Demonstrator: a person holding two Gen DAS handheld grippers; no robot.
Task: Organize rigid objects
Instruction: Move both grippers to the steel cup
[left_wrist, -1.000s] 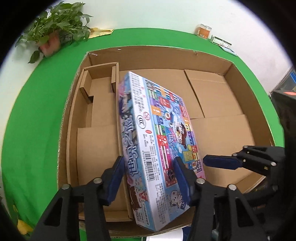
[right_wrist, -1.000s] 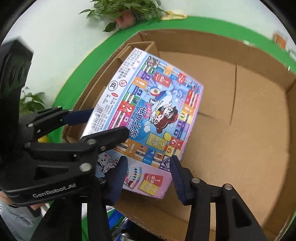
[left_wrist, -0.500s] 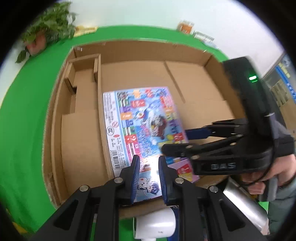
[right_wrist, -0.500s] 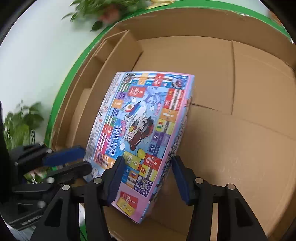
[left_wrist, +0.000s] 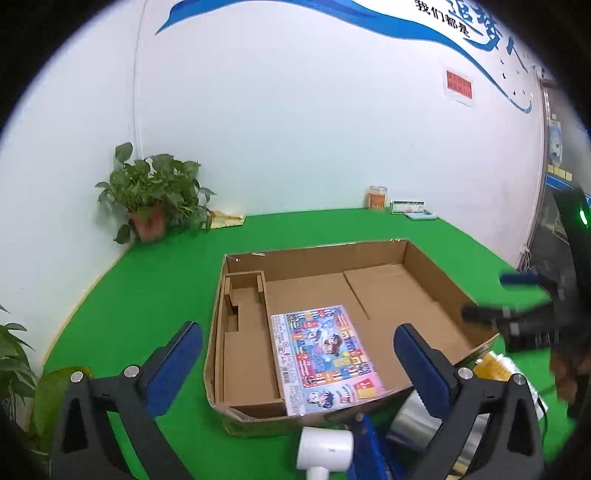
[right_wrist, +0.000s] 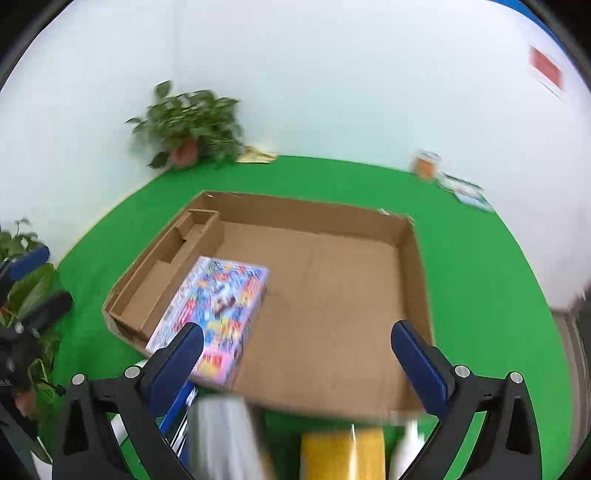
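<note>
A colourful flat game box (left_wrist: 325, 356) lies flat on the floor of a shallow cardboard tray (left_wrist: 373, 254), against the divider of the tray's left compartment; it also shows in the right wrist view (right_wrist: 218, 314). My left gripper (left_wrist: 295, 354) is open and empty, pulled back above the tray's near edge. My right gripper (right_wrist: 295, 350) is open and empty, also back from the tray (right_wrist: 413, 258); it shows at the right edge of the left wrist view (left_wrist: 517, 295).
Near the tray's front edge lie a white mallet-like object (left_wrist: 325, 448), a silver cylinder (left_wrist: 417, 424) and a yellow item (right_wrist: 341, 456). A potted plant (left_wrist: 151, 195) stands at the wall. An orange jar (left_wrist: 377, 197) and small boxes (left_wrist: 413, 210) sit at the back.
Both grippers let go of the game box and opened wide. The box now lies flat in the tray. Both grippers drew back and up, away from the tray.
</note>
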